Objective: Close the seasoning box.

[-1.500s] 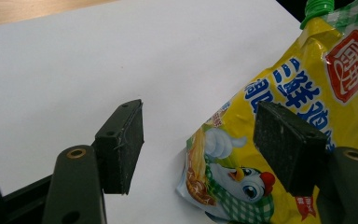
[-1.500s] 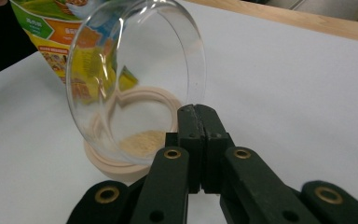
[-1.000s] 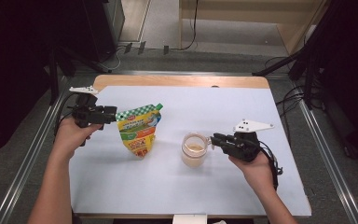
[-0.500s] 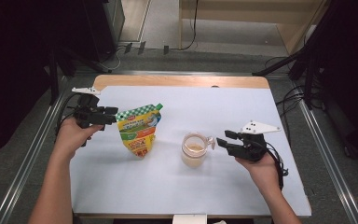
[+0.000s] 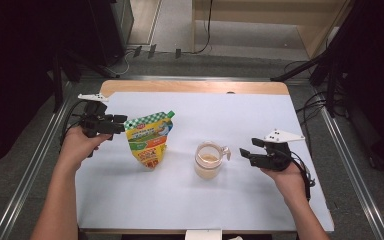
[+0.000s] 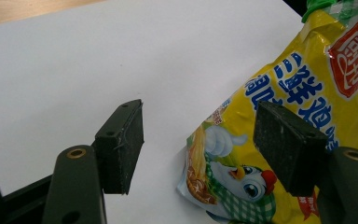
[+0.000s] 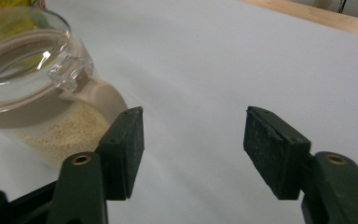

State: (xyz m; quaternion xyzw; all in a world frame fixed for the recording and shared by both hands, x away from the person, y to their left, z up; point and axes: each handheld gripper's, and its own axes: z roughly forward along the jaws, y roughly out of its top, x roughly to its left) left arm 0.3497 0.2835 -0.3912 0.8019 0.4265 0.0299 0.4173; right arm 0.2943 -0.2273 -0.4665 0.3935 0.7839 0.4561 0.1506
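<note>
— White sheet over the table (image 5: 260,120), dark room all round. Where do things stand?

— Glass mug (image 5: 209,160) with pale grains in the bottom sits mid-sheet, handle toward the right tongs (image 5: 247,151). Those jaws have just been opening, nothing between them, just beside the handle; I'd say the mug was set upright there to free it.

— And the left?

— Left tongs (image 5: 121,124) gape wide at the top corner of the yellow pouch (image 5: 149,140), one pad over its print; I see no pinch.

— Room to move?

— Plenty: bare sheet around both, edges well apart from them.
</note>
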